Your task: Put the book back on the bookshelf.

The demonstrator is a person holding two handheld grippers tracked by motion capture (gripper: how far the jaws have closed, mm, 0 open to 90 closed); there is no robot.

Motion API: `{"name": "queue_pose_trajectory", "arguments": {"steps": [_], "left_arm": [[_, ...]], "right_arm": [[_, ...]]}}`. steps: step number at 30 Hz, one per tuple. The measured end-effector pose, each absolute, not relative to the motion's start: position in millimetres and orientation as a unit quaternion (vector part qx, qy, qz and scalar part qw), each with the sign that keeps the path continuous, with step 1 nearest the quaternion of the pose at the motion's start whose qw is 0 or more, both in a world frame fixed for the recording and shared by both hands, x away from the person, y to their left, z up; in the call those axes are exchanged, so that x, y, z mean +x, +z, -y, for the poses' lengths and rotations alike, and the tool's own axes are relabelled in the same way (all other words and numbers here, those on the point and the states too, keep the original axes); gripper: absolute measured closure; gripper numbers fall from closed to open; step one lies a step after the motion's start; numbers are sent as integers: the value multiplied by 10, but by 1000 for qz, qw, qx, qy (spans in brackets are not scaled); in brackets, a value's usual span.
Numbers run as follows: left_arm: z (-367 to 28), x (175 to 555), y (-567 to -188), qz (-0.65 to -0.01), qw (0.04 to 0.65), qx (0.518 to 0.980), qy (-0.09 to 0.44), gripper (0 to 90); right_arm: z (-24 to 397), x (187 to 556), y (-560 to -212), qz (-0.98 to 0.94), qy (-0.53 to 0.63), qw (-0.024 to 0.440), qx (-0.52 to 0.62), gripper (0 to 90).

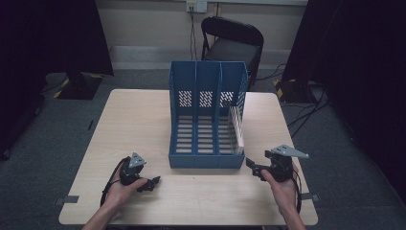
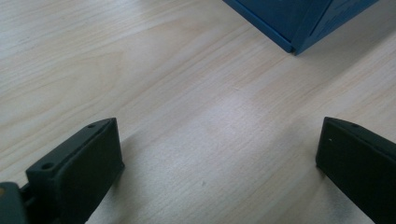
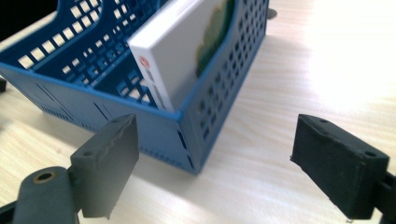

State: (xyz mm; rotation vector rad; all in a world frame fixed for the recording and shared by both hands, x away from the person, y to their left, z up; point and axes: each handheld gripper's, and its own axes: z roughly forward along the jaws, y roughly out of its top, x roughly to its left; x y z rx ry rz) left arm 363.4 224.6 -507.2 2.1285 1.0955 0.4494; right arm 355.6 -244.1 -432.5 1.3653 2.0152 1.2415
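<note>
Approach step, judging by the pose: both grippers wide apart and empty on the near bench (image 1: 143,120), right gripper (image 1: 253,168) beside the blue file rack (image 1: 207,143) whose right compartment holds the white book (image 3: 182,51); next, probably reaching in and clamping its near edge, left gripper (image 1: 152,183) idle.

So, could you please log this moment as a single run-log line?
left gripper: open, on table | right gripper: open, near file rack | white book: leaning in rack's right compartment

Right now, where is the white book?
In the high view, the white book stands in the rightmost slot of the blue file rack, leaning on its right wall, just ahead of the right claw.
</note>
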Motion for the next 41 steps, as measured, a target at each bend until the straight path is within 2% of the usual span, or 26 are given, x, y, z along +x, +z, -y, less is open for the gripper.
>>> {"name": "queue_pose_trajectory", "arguments": {"steps": [12,19,27,32,41], "left_arm": [[-2274,3631,-5071,-437,342,813,179,0],[-2276,3633,-5072,-437,342,813,178,0],[-2280,3656,-5072,-439,342,811,181,0],[-2280,3665,-5073,-442,341,810,181,0],[-2280,3678,-5072,-445,341,808,182,0]], "right_arm": [[2616,3510,-4623,-753,378,161,513,143],[2662,3534,-4881,-765,330,152,532,157],[2620,3592,-4958,-774,295,192,526,142],[2612,3547,-5032,-767,316,221,513,117],[2626,3526,-5062,-762,329,229,509,113]]}}
